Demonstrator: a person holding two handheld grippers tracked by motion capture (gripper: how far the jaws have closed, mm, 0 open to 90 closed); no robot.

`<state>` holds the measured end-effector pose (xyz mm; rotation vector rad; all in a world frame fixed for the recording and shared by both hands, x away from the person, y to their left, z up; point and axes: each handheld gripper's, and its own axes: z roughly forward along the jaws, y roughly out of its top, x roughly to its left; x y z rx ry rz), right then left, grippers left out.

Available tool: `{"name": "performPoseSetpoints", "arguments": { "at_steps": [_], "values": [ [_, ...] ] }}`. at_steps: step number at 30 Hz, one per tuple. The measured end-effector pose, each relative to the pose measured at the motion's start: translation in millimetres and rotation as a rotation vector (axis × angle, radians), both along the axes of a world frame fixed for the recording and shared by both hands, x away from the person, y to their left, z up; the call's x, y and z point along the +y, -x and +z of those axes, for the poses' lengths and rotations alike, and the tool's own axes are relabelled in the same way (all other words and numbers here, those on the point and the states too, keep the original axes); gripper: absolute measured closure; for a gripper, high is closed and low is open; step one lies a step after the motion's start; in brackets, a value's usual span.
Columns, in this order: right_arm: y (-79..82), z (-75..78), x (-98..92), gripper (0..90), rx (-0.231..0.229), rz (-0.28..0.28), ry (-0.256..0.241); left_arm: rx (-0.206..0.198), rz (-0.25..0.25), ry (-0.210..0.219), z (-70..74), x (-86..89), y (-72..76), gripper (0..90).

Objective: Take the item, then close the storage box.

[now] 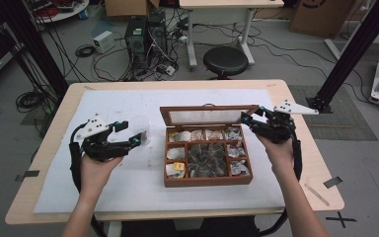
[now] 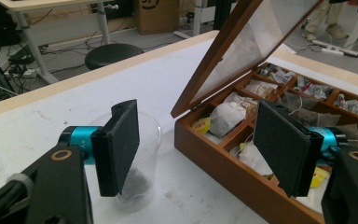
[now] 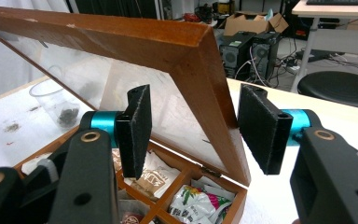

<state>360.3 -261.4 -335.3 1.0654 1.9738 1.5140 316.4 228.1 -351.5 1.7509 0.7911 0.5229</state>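
A wooden tea box (image 1: 207,180) sits mid-table, its compartments holding several tea bags (image 1: 196,135). Its glass-paned lid (image 1: 208,116) stands raised. My right gripper (image 1: 252,116) is open at the lid's right corner. In the right gripper view the lid's wooden side rail (image 3: 214,93) runs between the two pads (image 3: 137,123) with gaps on both sides. My left gripper (image 1: 132,132) is open left of the box, beside a clear plastic cup (image 1: 141,129). In the left gripper view the cup (image 2: 142,158) stands behind the left pad (image 2: 121,144) with a dark tea bag (image 2: 137,179) in it.
A white mat (image 1: 103,103) covers the wooden table (image 1: 296,98). Behind the table stand a black stool (image 1: 225,60), computer towers (image 1: 145,37) with cables, and a desk (image 1: 219,19). Black frame posts (image 1: 348,54) rise at both sides.
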Motion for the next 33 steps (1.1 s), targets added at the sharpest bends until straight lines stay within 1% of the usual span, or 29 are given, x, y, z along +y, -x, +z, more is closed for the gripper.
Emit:
{"name": "performPoseSetpoints", "arguments": {
  "at_steps": [2, 8, 11, 16, 21, 33],
  "values": [
    [-0.2, -0.3, 0.1, 46.6, 0.000, 0.000, 0.002, 0.004, 0.006, -0.003, -0.4, 2.1, 0.9, 30.7],
    [0.1, -0.3, 0.3, 46.5, 0.002, -0.002, 0.002, -0.025, 0.016, 0.014, 2.1, 7.9, 6.8, 29.6],
    [0.1, -0.3, 0.4, 46.5, 0.002, -0.002, 0.002, -0.031, 0.015, 0.017, 2.9, 8.5, 8.5, 29.3],
    [-0.2, -0.4, 0.5, 46.5, 0.000, -0.002, 0.001, -0.029, 0.010, 0.018, 2.3, 7.7, 8.8, 29.3],
    [-0.6, -0.5, 0.4, 46.4, -0.001, 0.000, 0.001, -0.037, 0.009, 0.025, 3.4, 7.8, 9.0, 28.8],
    [1.2, -0.8, 0.2, 46.2, 0.005, 0.000, 0.007, -0.032, 0.009, 0.026, 0.1, 10.4, 8.8, 28.8]
  ]
}}
